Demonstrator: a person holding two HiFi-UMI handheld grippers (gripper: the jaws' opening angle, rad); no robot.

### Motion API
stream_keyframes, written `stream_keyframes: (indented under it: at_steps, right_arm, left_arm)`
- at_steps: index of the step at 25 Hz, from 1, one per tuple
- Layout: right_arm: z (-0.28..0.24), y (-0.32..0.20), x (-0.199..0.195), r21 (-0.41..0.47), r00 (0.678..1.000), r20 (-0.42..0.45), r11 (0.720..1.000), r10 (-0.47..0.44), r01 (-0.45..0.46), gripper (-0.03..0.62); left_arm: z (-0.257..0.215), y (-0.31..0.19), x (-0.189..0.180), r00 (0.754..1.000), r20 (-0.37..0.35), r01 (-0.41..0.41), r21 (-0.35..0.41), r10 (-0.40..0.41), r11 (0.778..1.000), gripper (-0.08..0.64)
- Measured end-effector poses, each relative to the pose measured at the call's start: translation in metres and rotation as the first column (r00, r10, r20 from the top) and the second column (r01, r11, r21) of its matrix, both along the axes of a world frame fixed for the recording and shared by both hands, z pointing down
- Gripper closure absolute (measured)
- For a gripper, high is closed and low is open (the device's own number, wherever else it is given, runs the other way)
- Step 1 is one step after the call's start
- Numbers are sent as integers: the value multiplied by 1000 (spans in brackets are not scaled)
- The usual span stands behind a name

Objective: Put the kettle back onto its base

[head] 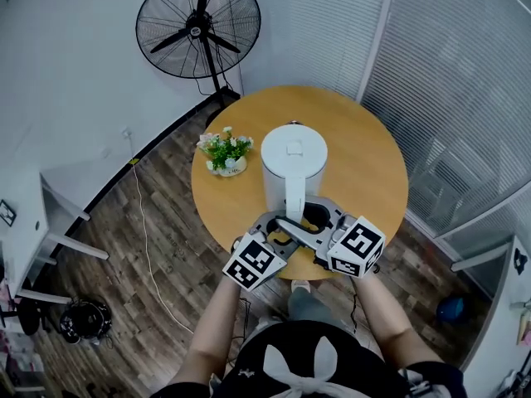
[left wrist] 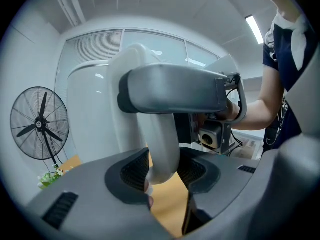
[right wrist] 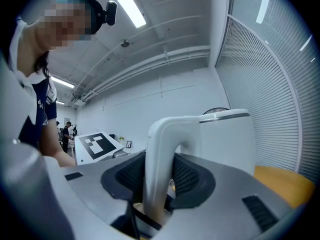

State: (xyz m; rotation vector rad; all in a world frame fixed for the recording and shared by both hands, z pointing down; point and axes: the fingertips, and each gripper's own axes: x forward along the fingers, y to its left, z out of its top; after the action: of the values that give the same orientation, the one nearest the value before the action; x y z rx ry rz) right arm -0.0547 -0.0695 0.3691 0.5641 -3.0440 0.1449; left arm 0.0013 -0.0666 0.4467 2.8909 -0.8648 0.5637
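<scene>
Head view: the white kettle (head: pixel 294 166) stands upright over the round wooden surface (head: pixel 369 156), toward its near edge, with its long axis vertical and the lid facing the camera. Its handle (head: pixel 294 199) points back toward the person. The left gripper (head: pixel 278 230) and the right gripper (head: pixel 302 222) meet at that handle from either side, with their marker cubes nearest the person. A small pot of flowers (head: pixel 226 152) sits on the surface to the kettle's left. This view does not show whether the kettle's bottom touches the surface.

Left gripper view: the left gripper (left wrist: pixel 162 166) has its jaws clamped on the lower end of the handle (left wrist: pixel 161 134), one ribbed pad on each side of it. The handle runs up from there and curves left into the kettle (left wrist: pixel 92 109) body. The right gripper (left wrist: pixel 175 89) crosses level above, higher on the same handle. Bare surface (left wrist: pixel 170 204) shows below the jaws.

Right gripper view: the right gripper (right wrist: pixel 155 176) has its jaws closed on the upright handle (right wrist: pixel 159 149), with both pads pressed against it. The kettle (right wrist: pixel 227 139) body rises just beyond, to the right, lid uppermost, with the surface (right wrist: pixel 277 179) showing at its side.
</scene>
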Motion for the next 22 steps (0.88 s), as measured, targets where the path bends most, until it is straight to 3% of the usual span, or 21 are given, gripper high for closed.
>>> stream_keyframes:
  at_steps: [12, 22]
  right_arm:
    - [27, -65, 18, -62, 998, -16, 996, -68, 67, 426]
    - [62, -89, 23, -156, 992, -10, 980, -122, 119, 426]
  left_arm:
    - [27, -65, 19, 998, 32, 61, -75, -59, 995, 374]
    - [62, -87, 22, 990, 72, 128, -138, -118, 982, 365]
